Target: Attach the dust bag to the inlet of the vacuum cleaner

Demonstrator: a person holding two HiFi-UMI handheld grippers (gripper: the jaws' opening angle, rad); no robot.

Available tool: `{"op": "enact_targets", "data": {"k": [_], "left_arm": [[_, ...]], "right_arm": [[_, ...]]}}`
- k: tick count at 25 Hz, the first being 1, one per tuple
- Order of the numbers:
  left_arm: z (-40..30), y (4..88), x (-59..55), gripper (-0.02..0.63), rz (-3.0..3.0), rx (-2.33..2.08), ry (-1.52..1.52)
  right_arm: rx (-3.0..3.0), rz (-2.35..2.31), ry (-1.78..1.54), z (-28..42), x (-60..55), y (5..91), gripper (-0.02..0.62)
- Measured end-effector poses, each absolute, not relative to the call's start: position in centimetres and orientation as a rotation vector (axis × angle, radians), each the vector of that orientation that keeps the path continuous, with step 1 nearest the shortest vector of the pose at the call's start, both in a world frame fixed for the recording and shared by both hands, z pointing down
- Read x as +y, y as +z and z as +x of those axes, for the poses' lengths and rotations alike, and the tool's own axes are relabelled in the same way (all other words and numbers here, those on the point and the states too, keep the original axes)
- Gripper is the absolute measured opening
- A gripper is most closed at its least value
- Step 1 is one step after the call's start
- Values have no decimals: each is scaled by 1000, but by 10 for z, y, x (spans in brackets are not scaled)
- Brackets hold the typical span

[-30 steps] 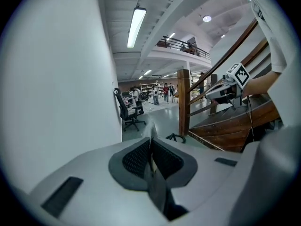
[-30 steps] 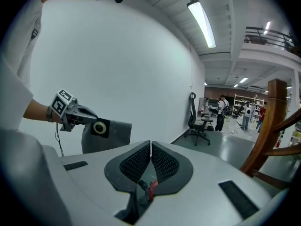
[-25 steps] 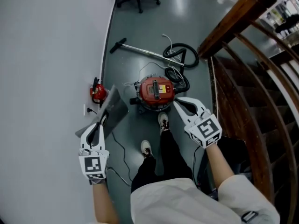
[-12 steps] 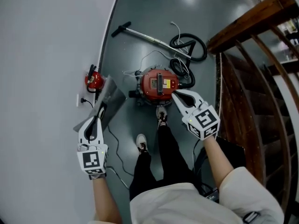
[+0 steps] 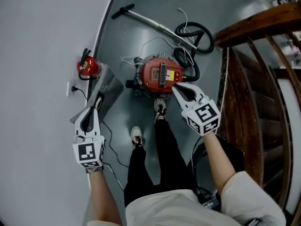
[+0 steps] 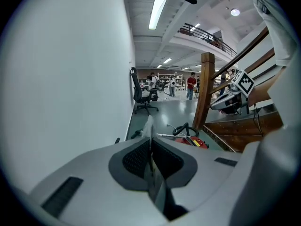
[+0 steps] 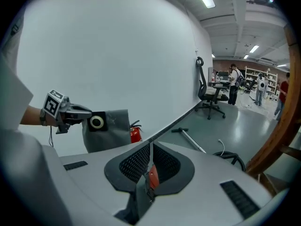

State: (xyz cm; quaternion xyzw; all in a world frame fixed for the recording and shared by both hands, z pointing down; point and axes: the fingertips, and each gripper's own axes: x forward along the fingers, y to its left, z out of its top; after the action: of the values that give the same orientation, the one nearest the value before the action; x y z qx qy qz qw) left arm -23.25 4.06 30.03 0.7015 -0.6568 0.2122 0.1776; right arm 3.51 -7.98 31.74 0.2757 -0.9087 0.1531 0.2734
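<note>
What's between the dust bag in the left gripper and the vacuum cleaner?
Head view: only bare floor between the dust bag and the vacuum cleaner.

I count one red vacuum cleaner [image 5: 161,74], one grey dust bag [image 5: 109,81], one red fire extinguisher [image 5: 88,66], one metal wand [image 5: 150,22], one coiled black hose [image 5: 210,36], one wall socket [image 5: 68,88] and one office chair [image 6: 141,95]. Grippers, two: left gripper [image 5: 98,99] and right gripper [image 5: 175,87]. Shoes, two: left shoe [image 5: 136,135] and right shoe [image 5: 160,108].
</note>
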Motion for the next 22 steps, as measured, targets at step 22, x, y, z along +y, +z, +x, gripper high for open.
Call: {"op": "enact_targets", "data": {"k": [22], "left_arm": [[-222,422,32,20,1896,-1784,567]], "right_arm": [[-2359,755,603,46,-107,446,32]]}}
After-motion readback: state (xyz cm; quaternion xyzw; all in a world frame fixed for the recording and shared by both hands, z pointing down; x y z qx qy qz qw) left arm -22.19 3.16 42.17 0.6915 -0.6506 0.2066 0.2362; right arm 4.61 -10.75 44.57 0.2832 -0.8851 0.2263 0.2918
